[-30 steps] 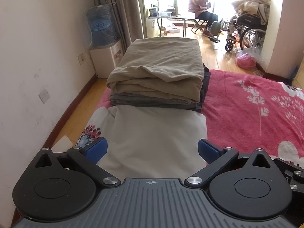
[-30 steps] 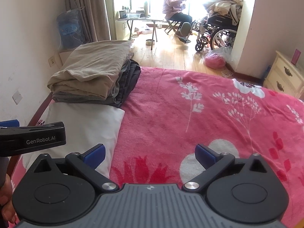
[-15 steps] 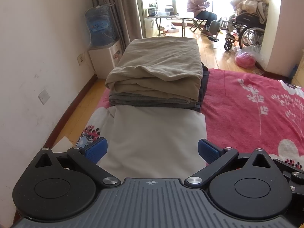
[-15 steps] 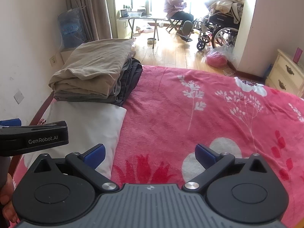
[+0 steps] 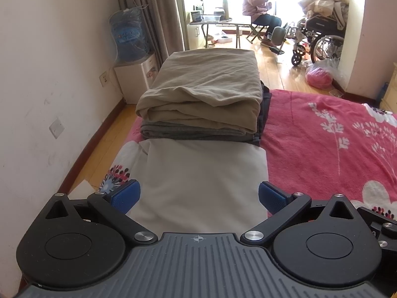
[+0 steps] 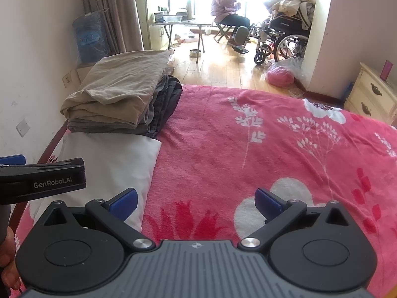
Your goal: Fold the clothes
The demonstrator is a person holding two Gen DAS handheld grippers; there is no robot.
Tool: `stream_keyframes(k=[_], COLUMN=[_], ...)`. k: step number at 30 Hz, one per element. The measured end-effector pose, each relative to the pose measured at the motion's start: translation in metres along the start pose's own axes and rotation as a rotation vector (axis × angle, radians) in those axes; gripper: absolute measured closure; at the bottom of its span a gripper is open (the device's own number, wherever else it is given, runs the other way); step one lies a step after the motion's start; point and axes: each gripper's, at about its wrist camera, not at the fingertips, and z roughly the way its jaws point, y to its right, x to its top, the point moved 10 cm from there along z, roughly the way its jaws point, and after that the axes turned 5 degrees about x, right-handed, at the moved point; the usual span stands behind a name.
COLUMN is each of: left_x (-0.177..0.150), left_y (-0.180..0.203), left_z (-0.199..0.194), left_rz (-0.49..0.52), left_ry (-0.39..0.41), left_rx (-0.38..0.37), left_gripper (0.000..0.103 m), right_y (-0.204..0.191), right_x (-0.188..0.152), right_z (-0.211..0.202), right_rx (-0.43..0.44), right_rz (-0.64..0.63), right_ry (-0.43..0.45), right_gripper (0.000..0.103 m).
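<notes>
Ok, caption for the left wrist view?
Open left tongs above a folded white garment, beside stacked folded clothes.

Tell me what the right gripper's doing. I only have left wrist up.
Observer: The right gripper is open and empty, over the pink blanket, just right of the white pillow.
Operator: Any loose garment on that side?
Observer: None in the right wrist view. The blanket is bare as far as the cream dresser at its far right.
Operator: Where's my gripper from there?
Observer: The left gripper shows at that view's left edge, above the pillow and short of the folded stack.
</notes>
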Motion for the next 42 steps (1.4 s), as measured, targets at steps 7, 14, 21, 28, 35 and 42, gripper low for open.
stream_keyframes(k=[7, 14, 21, 28, 35, 42], left_x=[-0.0005, -0.0002, 0.001, 0.0008, 0.0015, 0.0015], left_y=[0.0015, 0.0009, -0.0006, -0.0008, -0.0016, -0.0024], left_z=[-0.0014, -0.0022, -0.0027, -0.004, -0.0043, -0.0045], left_rz=[0.004, 0.004, -0.001, -0.002, 0.003, 0.003], left_ry=[-0.001, 0.006, 0.011, 0.012, 0.013, 0.012], left_rx=[0.0, 0.003, 0.006, 0.008, 0.01, 0.01], left_gripper=[0.001, 0.001, 0.001, 0.001, 0.001, 0.001], right_y=[0.0014, 0.0045, 0.0054, 0.0045, 0.0042, 0.0044], right_x=[-0.001, -0.0026, -0.0026, -0.0023, -0.0025, -0.0014], right_z=[-0.0002, -0.0017, -0.0024, -0.0026, -0.0033, -0.0038], right_rx=[0.0, -0.003, -0.005, -0.005, -0.005, -0.005], right_rz=[0.005, 0.012, 0.013, 0.01, 0.008, 0.005], right_ry=[-0.003, -0.003, -0.001, -0.003, -0.002, -0.002], right_gripper=[0.0, 0.0, 0.0, 0.0, 0.0, 0.0])
